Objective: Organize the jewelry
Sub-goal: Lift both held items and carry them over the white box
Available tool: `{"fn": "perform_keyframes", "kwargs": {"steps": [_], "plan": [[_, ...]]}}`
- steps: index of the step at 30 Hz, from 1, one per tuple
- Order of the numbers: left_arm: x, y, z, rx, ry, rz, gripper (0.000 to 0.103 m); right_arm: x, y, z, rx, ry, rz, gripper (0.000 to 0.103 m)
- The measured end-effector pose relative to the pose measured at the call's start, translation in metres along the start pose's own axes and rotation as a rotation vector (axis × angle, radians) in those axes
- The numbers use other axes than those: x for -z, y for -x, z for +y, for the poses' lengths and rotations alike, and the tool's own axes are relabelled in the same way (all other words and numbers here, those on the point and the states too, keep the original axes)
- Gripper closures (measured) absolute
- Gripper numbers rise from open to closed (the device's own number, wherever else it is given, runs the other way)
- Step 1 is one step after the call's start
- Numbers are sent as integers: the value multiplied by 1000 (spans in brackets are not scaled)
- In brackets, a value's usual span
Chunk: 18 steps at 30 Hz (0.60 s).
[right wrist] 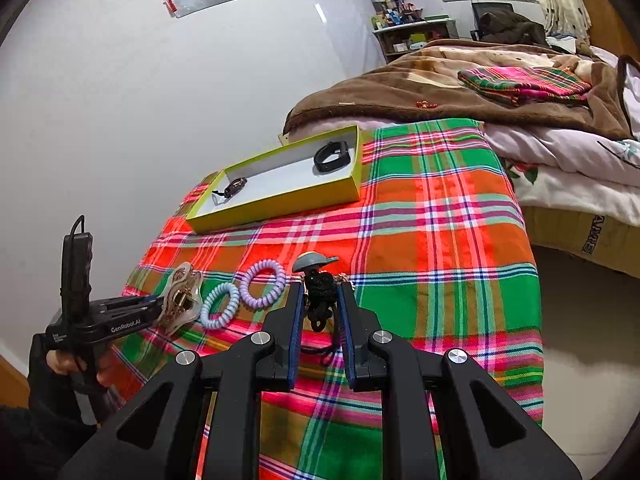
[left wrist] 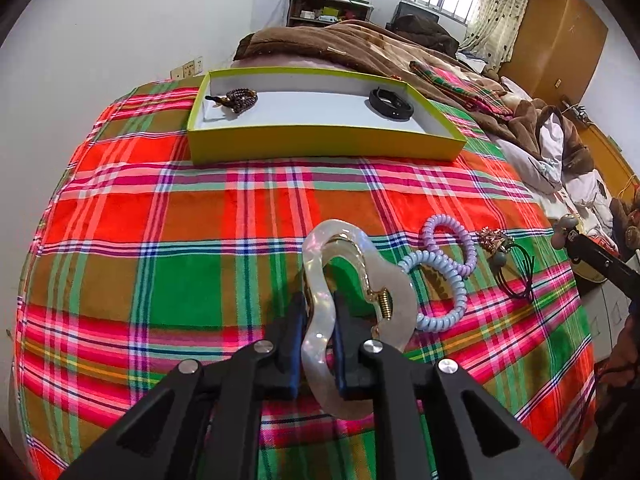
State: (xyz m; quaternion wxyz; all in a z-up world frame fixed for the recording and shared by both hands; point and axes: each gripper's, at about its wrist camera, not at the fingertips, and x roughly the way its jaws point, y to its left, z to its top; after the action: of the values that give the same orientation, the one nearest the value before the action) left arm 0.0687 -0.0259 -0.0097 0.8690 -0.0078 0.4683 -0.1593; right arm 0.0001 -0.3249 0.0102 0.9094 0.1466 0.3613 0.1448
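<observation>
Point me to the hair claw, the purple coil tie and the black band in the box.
hair claw (left wrist: pixel 320 280), left wrist view, pearly arm between the jaws
purple coil tie (right wrist: pixel 263 283), right wrist view, left side of the coil ring
black band (left wrist: pixel 391 104), left wrist view, front edge of the loop

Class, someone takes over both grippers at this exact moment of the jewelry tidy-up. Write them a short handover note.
Left gripper: shut on the pearly hair claw, just above the plaid cloth.
Right gripper: fingers either side of the black cord hair tie with a grey charm; grip unclear.
Done: beaded bracelet and black band lie in the yellow-green box.
Left: box the claw, the cord tie, the blue coil tie and lilac coil tie, plus a gold piece beside them.
</observation>
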Motion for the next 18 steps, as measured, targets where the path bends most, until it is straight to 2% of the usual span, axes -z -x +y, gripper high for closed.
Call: {"fn": "perform_keyframes", "kwargs": {"steps": [18], "plan": [[-26,31,16,-43,13,-69,90,-33,-11,32,27,78,-25,86]]}}
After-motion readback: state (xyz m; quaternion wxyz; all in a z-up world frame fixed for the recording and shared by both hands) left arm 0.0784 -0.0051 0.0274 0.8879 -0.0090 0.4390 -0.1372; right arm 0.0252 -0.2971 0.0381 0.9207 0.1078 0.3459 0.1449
